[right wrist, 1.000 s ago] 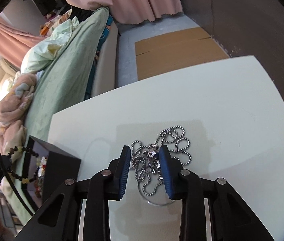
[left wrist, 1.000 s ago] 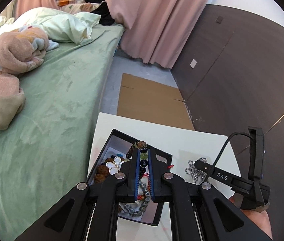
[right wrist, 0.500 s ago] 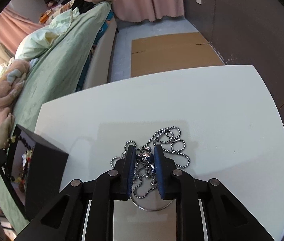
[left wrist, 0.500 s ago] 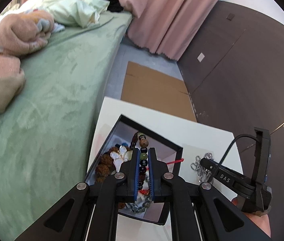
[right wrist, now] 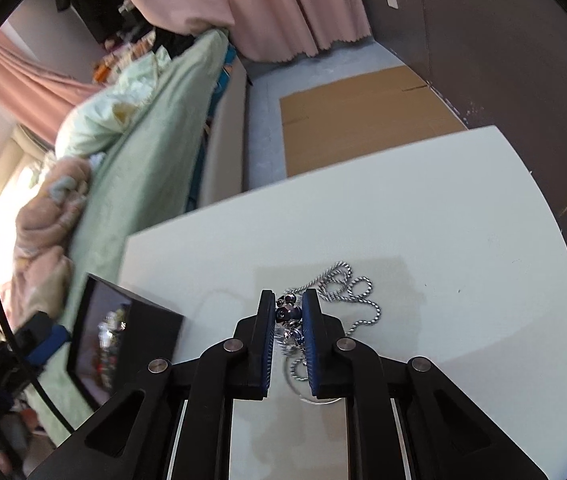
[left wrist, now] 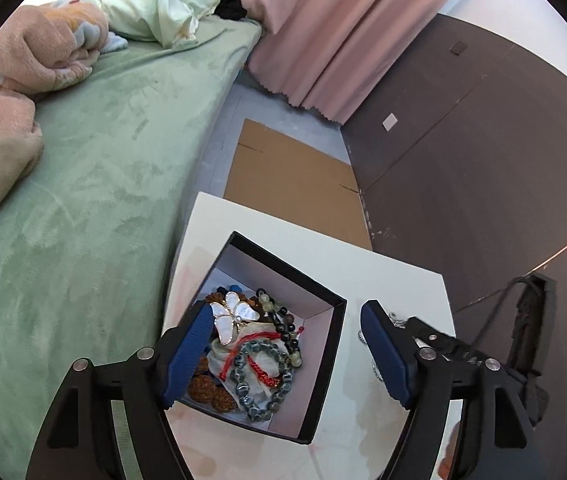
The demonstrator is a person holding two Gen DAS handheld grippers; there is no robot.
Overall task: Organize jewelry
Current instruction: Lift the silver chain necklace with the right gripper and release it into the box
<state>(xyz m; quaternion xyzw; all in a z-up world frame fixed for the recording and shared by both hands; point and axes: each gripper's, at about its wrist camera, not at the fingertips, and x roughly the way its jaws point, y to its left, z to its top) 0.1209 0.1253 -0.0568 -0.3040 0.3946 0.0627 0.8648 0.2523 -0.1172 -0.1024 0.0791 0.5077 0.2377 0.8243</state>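
A black box [left wrist: 283,258] with a pale inside stands on the white table [left wrist: 383,280]. It holds a white butterfly brooch [left wrist: 233,314], a grey-green bead bracelet [left wrist: 263,376], a red cord and a dark bead bracelet [left wrist: 283,320]. My left gripper [left wrist: 285,310] hangs over the box, its jaws opening wide with nothing gripped. In the right wrist view the box [right wrist: 155,332] is at the left. My right gripper [right wrist: 288,300] is closing on the bunched middle of a silver chain [right wrist: 357,292], whose loops trail on the table [right wrist: 443,220].
A green bed [left wrist: 83,200] with pink blankets runs along the table's left side. Flat cardboard [left wrist: 295,184] lies on the floor beyond the table. A dark wall panel [left wrist: 483,160] and pink curtains [left wrist: 323,32] stand behind.
My left gripper has gone from shut on the dark bead bracelet to wide open, and the bracelet now lies in the box. My right gripper has narrowed onto the silver chain and risen slightly.
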